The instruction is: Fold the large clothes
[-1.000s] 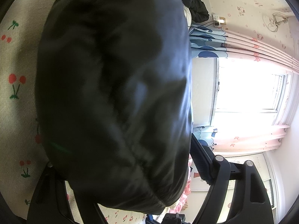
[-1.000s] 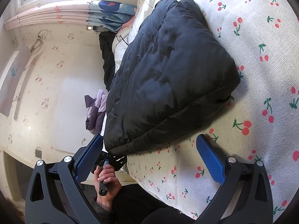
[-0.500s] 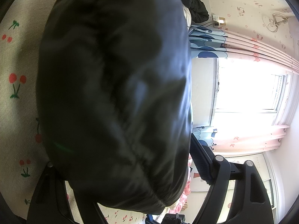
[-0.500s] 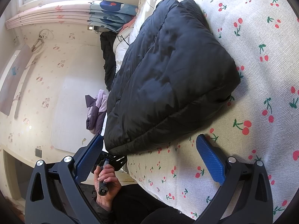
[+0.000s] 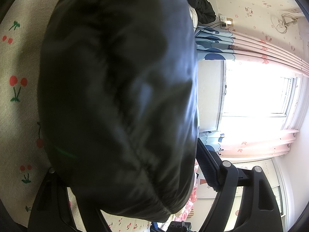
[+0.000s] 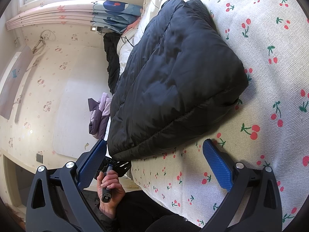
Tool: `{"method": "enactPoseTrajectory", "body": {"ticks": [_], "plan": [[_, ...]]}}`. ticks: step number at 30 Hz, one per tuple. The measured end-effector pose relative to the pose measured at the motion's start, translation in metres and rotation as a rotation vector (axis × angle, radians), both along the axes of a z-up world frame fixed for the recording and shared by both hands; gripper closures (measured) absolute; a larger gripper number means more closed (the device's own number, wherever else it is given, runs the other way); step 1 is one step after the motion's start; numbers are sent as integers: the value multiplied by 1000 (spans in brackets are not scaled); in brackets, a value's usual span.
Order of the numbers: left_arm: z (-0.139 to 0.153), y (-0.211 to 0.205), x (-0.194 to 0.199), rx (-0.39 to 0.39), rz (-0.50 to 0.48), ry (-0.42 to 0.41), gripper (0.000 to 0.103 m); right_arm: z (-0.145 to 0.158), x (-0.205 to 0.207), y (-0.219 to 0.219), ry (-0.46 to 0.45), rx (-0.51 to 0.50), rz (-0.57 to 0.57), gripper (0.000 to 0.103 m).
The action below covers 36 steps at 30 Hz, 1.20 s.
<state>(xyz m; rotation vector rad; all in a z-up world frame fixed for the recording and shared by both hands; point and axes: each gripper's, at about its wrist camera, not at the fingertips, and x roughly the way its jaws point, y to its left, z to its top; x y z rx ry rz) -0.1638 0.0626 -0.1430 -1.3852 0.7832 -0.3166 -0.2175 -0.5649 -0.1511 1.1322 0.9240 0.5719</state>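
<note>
And here we are late in the fold: the black puffer jacket point(image 6: 173, 77) lies on the bed point(image 6: 270, 96) as a thick, squarish bundle, its near hem running right along the mattress edge. By the look of it the main folds are made, and this is a squaring-up moment.

The left claw point(image 5: 125, 193) sits at that near hem, and its view is almost swallowed by dark fabric. Its jaws stand wide with the padded edge bulging between them, but whether the pads actually press on the cloth I cannot tell from so close. The person's left hand point(image 6: 110, 189) grips that claw's handle just below the bed edge.

The right claw point(image 6: 154, 166) hangs wide apart and empty over the cherry-print sheet point(image 6: 260, 127), just short of the hem.

Next move, I'd judge: a press or tuck along the loose edge, since a filling this springy will want to puff back open.

Textures now: slick, faintly shiny shell, stitched into soft quilted channels, with rounded corners; the sheet beneath is coarse, matte weave. The claw pads are ribbed blue.
</note>
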Motion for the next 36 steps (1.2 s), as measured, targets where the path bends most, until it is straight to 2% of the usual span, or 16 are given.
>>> {"method": "enactPoseTrajectory", "body": {"ticks": [17,19,36], "plan": [[-1,2,0,-1,-1,-1,26,0,0,0,-1,-1,0,7],[11,14,2,-2,0,-2,26,0,0,-1,1,-2,0,7],[9,9,1,-6,0,-3,26,2,-2,-3,-16,-1,2,7]]}}
